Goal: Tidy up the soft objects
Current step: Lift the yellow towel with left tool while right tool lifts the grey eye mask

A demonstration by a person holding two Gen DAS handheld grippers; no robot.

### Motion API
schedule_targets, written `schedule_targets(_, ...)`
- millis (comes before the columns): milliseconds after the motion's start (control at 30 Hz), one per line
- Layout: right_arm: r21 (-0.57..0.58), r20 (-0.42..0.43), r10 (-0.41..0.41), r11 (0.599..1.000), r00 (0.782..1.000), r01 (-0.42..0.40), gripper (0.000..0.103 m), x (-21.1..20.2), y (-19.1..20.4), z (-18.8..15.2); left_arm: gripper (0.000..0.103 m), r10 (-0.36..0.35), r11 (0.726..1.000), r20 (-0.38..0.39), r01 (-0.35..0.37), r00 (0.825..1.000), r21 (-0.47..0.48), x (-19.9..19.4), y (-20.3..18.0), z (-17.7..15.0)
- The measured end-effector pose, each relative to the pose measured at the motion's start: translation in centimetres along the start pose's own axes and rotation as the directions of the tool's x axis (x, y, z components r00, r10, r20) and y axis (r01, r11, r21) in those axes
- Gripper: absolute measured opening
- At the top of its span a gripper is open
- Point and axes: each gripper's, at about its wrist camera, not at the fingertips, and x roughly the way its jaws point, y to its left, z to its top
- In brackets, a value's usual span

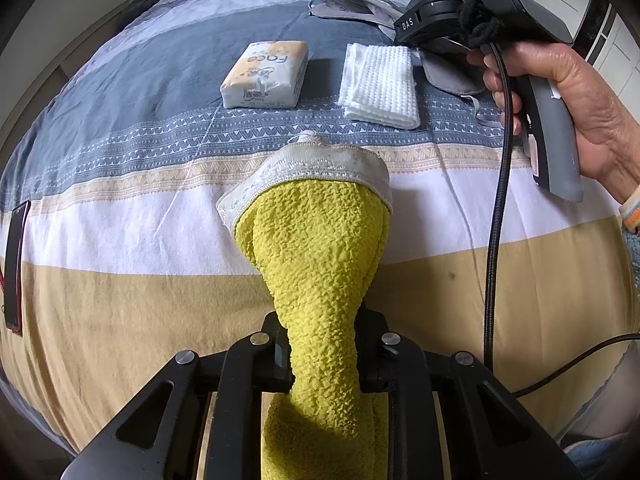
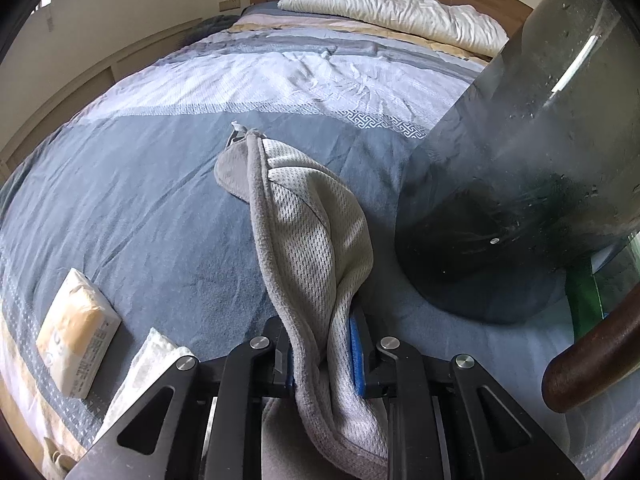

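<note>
My left gripper (image 1: 324,356) is shut on a yellow terry cloth (image 1: 320,256) with a white trimmed edge. The cloth is bunched between the pads and its far end rests on the striped bedspread (image 1: 120,220). My right gripper (image 2: 324,360) is shut on a grey padded eye mask (image 2: 308,232) with a mesh side; the mask's far end lies on the blue part of the bed. In the left wrist view a hand (image 1: 560,92) holds the right gripper's handle at the upper right. A pack of face tissues (image 1: 266,74) and a folded white cloth (image 1: 380,84) lie side by side beyond the yellow cloth.
A dark see-through cylinder (image 2: 500,220) stands on the bed just right of the mask, with a brown wooden rail (image 2: 592,352) beside it. A pillow (image 2: 392,12) lies at the headboard. A flat dark case (image 1: 14,268) rests at the bed's left edge. A black cable (image 1: 496,200) hangs from the right handle.
</note>
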Motion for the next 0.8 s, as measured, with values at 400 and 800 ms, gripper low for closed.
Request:
schedule_targets(400,0.006,0.046,0.037,0.999,0.998,-0.037,0.019,-1.6,-0.1,0.0,0.017,0.026,0.997,0.051,-0.022,0.998,-0.068,-2.0,1.0,1.2)
schedule_targets(800,-0.014,0.072,0.114,0.993,0.991,-0.113,0.018,-2.9,-1.0,0.3,0.017,0.03,0.994,0.096,-0.02,0.995,-0.103,-3.9,2.3,2.5)
